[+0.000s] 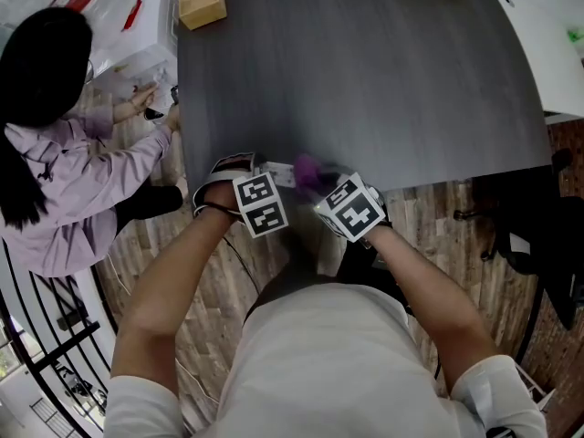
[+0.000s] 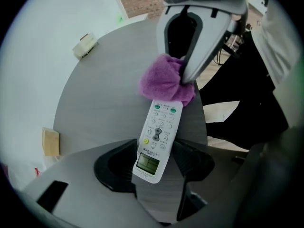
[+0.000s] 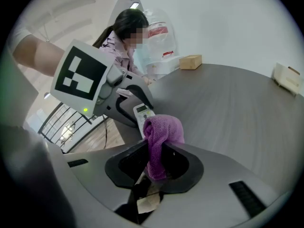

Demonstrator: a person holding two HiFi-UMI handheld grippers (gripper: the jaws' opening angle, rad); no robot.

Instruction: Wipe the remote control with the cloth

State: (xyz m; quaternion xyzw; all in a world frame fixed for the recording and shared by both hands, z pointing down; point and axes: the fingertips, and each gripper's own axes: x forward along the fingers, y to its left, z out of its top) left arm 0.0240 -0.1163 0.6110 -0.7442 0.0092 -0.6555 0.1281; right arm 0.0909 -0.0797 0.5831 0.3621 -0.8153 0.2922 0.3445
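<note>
- Purple cloth (image 3: pixel 164 129) is pinched tight in the right hand-held gripper (image 3: pixel 154 163). Its jaws are closed on the cloth's lower part, and the fluffy end sticks out in front.
- I think it is held this way so the soft end can rub while the hard jaws stay off the buttons.
- The remote control (image 2: pixel 156 139) is at the near edge of the dark tabletop (image 1: pixel 365 71), just in front of the person.
- The left hand-held gripper (image 2: pixel 153 164) has its jaws wide apart — one on each long side of the remote's screen end. They seem to press on it, most likely to keep the remote from sliding under the cloth.
- The cloth touches the far end of the remote, past the green buttons. So the wiping looks started, or about to start, at that end.
- The left gripper view shows the remote's buttons and little screen. In the head view the remote is only a small white shape between the two marker cubes.
- The right gripper view shows how the cloth is pinched — the head view does not.
- Only the head view shows both arms and how close everything is to the tabletop's near edge.
</note>
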